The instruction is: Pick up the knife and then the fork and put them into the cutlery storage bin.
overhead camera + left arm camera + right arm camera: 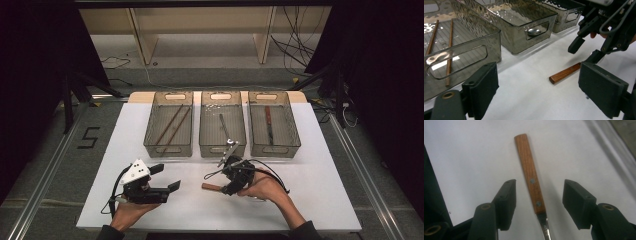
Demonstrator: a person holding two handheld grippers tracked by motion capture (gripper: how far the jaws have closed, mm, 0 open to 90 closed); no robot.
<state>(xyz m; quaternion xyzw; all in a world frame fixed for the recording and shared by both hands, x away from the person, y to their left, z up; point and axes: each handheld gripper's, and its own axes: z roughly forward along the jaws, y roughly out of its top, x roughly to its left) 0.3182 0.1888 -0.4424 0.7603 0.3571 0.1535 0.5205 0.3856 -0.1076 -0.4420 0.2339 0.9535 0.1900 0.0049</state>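
While the floor at the left edge of the high view carries a taped figure "5" (pixel 88 137), that is the one piece of writing that can be read; a faint stamp on the knife's blade in the right gripper view is too small to make out. Moving rightward, the left gripper (pixel 167 178) lies in the lower left of the white table (pixel 310 200), its jaws spread wide with nothing between them, and in its own view the two black pads stand well apart over bare tabletop. Above it, along the table's far edge, three smoky clear bins sit in a row: the left bin (pixel 168 145) holds two brown chopsticks (pixel 172 124), the middle bin (pixel 222 146) holds a metal utensil (pixel 224 125), and the right bin (pixel 274 146) holds a dark-handled knife (pixel 268 122). Below the middle bin, the right gripper (pixel 226 190) points down at a wooden-handled knife (pixel 530 173) lying flat on the table, handle toward the left. Seen in the right gripper view, its jaws are partly open and straddle the riveted handle near the blade, with clear gaps on both sides, so the pads do not touch it.
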